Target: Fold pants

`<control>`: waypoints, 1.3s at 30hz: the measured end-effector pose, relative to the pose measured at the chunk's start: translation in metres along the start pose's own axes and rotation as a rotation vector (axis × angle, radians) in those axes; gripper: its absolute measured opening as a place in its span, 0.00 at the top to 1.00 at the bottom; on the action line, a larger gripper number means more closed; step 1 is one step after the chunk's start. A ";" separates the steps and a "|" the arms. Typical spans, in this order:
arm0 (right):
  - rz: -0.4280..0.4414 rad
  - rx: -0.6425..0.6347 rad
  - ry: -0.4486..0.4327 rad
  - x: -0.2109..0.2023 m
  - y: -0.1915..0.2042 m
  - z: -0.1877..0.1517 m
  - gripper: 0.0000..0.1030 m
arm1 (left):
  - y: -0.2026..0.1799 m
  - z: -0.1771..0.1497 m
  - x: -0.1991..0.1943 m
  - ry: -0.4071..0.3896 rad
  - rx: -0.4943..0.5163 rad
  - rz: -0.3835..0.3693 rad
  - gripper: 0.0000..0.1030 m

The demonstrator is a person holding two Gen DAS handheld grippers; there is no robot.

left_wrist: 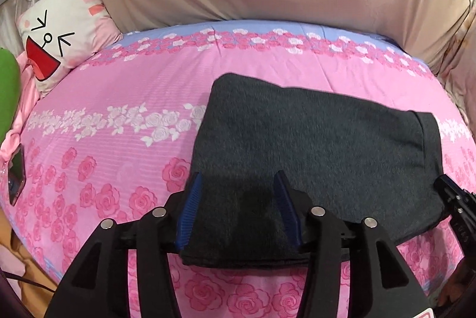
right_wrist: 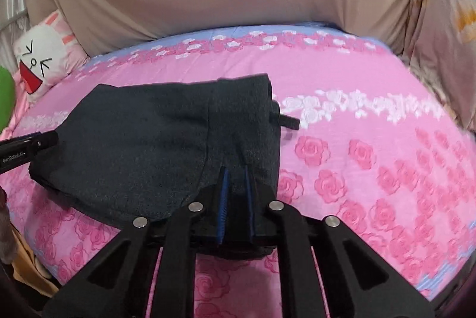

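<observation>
The dark gray pants (left_wrist: 312,145) lie on the pink rose bed (left_wrist: 119,115), already folded into a thick, flat block. One short end shows a hem band and a cord sticking out.

The left gripper (left_wrist: 238,190) has its blue fingers (left_wrist: 190,207) spread wide over the near edge, with cloth between them but not pinched. The right gripper (right_wrist: 236,178) has its fingers close together, pinching a small bit of the near edge by the hem.

To do this step well, I think both tongs should hold the same edge, lift together, and lay it down flat and even.

A bunny pillow (left_wrist: 59,32) sits far off at the corner.
</observation>
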State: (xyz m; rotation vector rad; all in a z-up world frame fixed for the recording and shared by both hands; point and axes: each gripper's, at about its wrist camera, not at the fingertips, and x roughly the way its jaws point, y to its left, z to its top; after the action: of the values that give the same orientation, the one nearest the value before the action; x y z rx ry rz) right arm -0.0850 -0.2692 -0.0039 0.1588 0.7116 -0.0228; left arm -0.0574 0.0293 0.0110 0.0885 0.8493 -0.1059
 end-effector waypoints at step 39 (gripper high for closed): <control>0.211 0.127 0.117 -0.003 -0.021 0.001 0.50 | 0.056 0.000 0.010 0.048 -0.172 -0.058 0.32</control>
State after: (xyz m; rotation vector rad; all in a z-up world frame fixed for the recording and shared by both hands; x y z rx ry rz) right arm -0.0884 -0.2901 -0.0039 0.3589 0.8076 0.1445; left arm -0.0434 0.0837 0.0056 -0.0952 0.9054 -0.0848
